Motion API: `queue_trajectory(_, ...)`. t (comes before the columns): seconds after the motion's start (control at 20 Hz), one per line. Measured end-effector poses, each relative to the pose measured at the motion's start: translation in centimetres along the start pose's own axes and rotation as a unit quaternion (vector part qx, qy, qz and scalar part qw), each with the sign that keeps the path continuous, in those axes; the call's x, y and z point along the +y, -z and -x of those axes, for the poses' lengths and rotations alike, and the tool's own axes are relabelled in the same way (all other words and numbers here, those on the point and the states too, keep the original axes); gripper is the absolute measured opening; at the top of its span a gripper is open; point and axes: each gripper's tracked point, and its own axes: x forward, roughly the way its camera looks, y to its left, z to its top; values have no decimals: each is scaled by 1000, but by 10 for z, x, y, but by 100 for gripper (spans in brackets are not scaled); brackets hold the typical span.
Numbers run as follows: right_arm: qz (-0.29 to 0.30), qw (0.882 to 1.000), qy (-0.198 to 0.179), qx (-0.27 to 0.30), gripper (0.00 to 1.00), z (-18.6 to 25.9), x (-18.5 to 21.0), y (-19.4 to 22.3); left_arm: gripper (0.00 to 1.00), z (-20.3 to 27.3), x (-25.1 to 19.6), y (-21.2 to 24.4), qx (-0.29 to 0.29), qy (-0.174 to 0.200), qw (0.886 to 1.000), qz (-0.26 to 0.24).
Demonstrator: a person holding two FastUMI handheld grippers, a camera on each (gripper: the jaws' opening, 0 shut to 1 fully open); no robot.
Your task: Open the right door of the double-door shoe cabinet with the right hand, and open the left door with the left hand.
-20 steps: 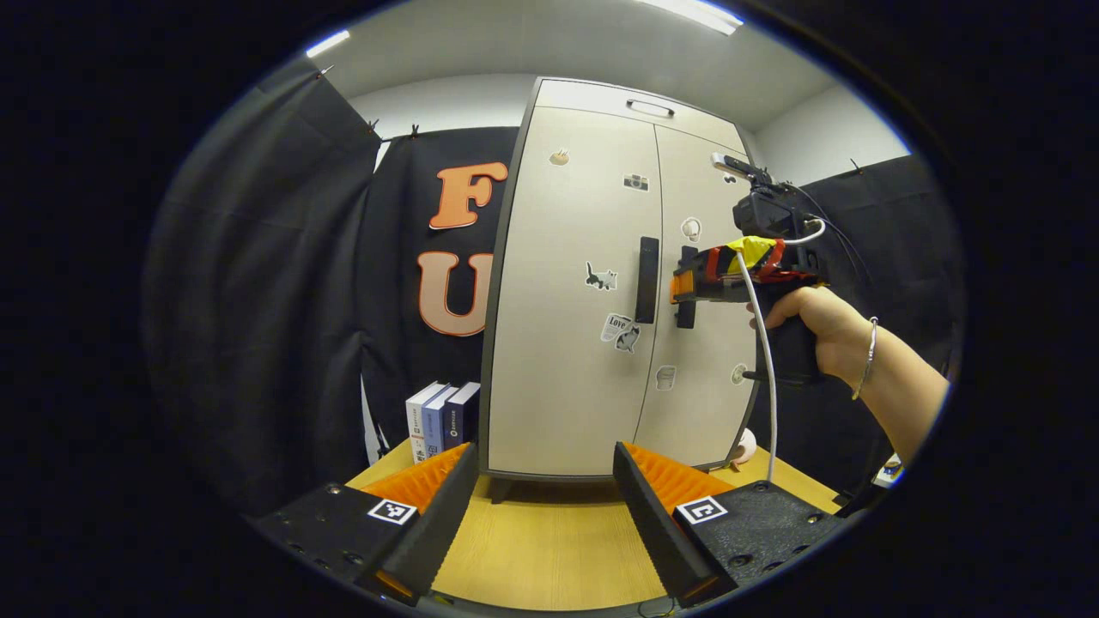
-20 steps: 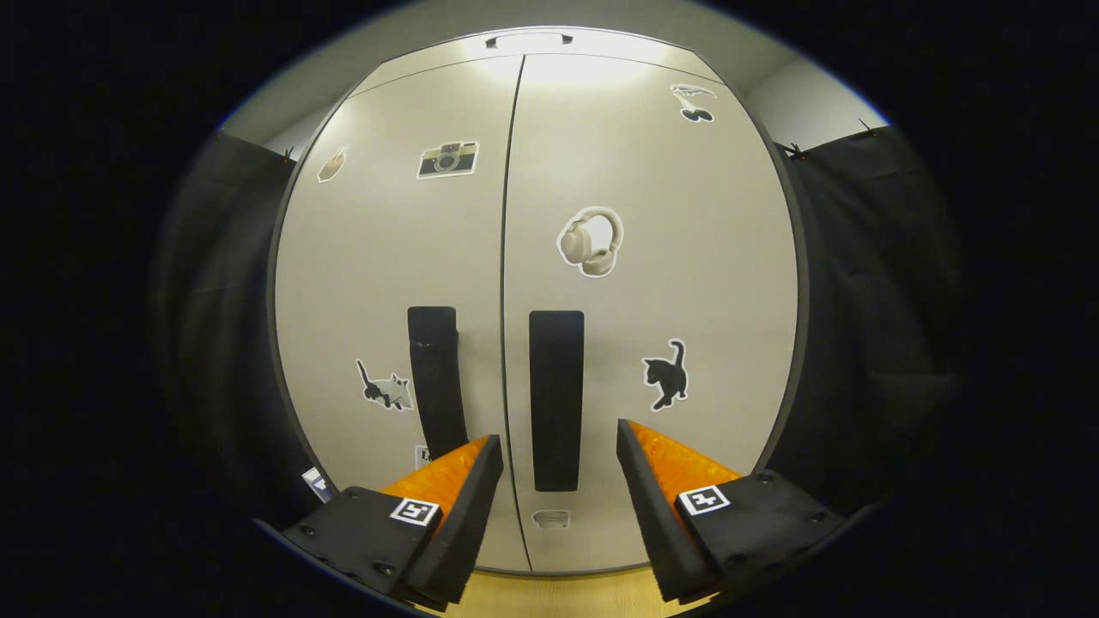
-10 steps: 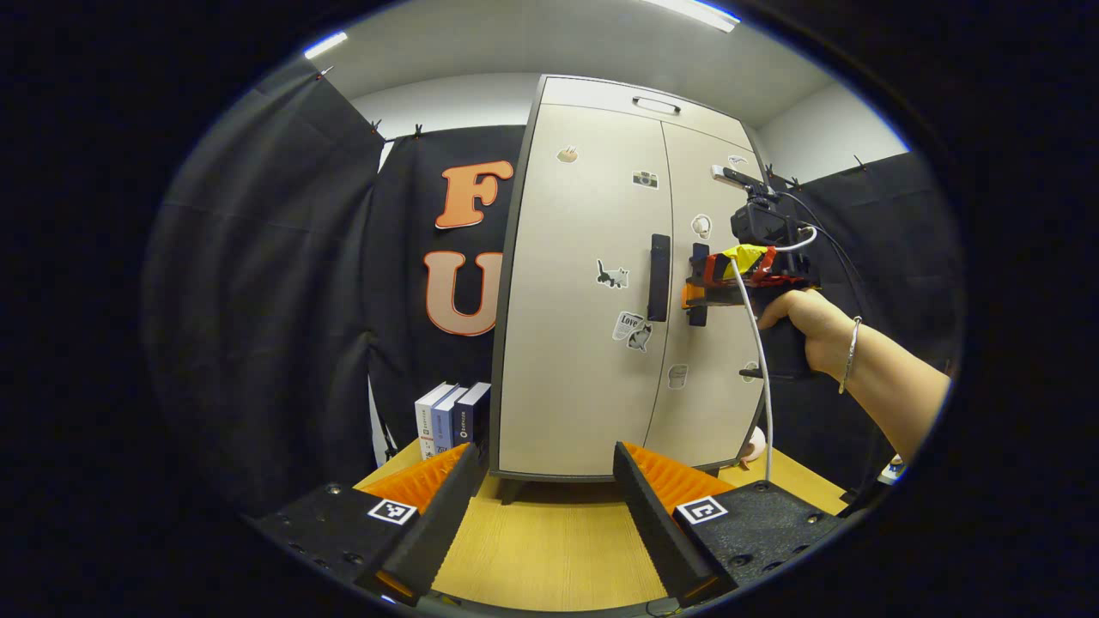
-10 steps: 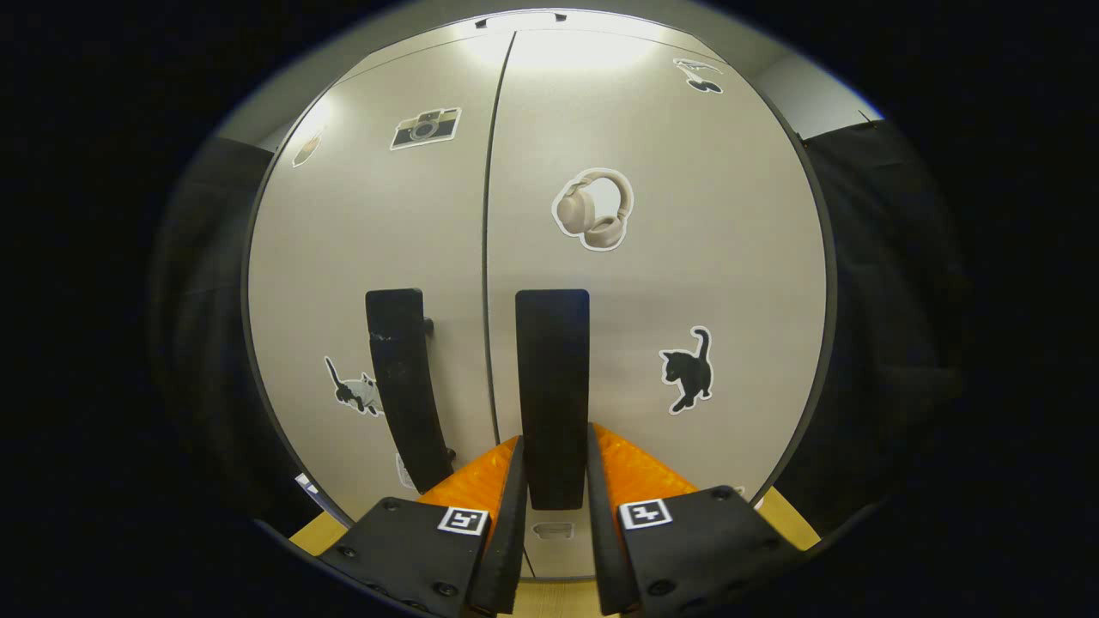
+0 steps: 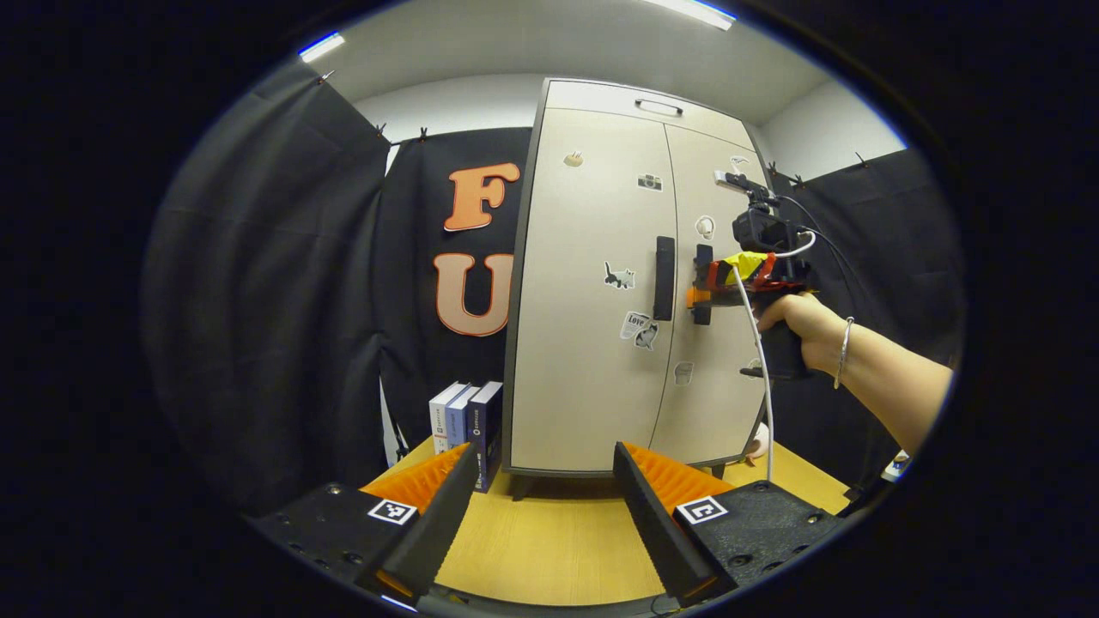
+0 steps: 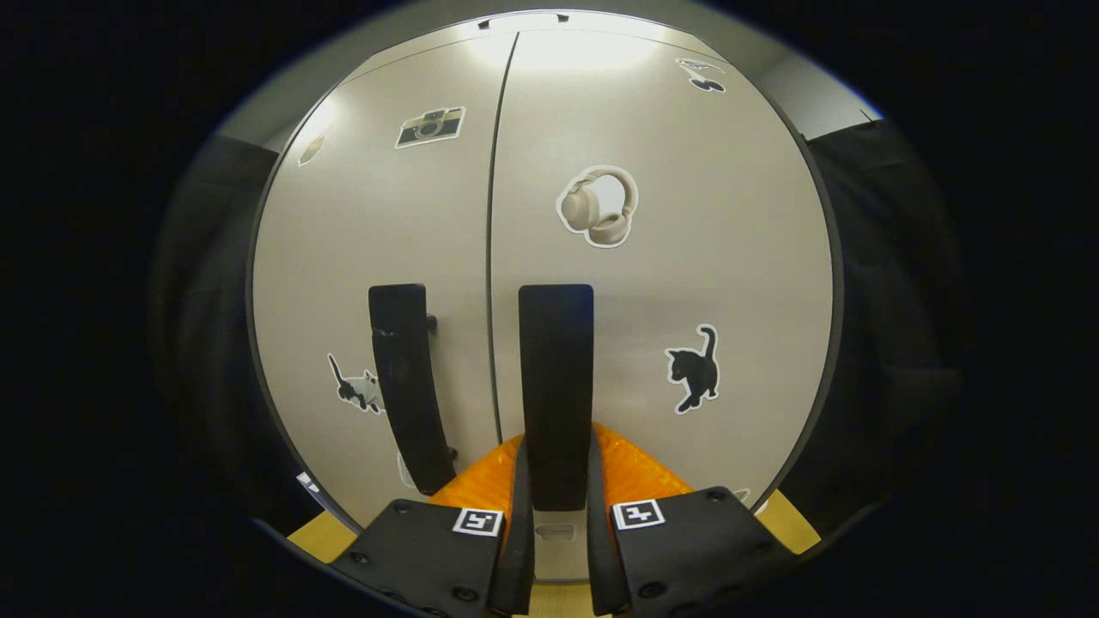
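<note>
A beige double-door shoe cabinet (image 5: 592, 343) with stickers stands on a wooden table, both doors closed. In the right gripper view my right gripper (image 6: 555, 446) is shut on the right door's black vertical handle (image 6: 555, 378), one finger pressing each side. The left door's black handle (image 6: 403, 378) hangs free beside it. In the left gripper view the same right gripper (image 5: 700, 296), held by a hand (image 5: 794, 318), grips the right handle (image 5: 702, 283). My left gripper (image 5: 545, 459) stands open, low over the table and well short of the left handle (image 5: 664, 277).
The wooden table (image 5: 549, 541) stretches between my left gripper and the cabinet. Three books (image 5: 468, 425) stand upright just left of the cabinet. Black cloth walls close in on both sides. A white cable (image 5: 760, 378) hangs from the right gripper.
My right gripper moved onto the right door's handle and went from open to shut on it. My left gripper's view shifted slightly and it stays open. Both doors stay closed.
</note>
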Motion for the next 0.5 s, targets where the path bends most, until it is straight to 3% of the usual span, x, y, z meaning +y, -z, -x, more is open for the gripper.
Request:
queue_trajectory(0.25,-21,1000,-6,6,17,10,-1,1,95,16,7,-10,-9,-14,1000,7)
queue_trajectory(0.5,-12,1000,-13,9,17,26,-4,0,94,43,1,-14,-13,-16,1000,14)
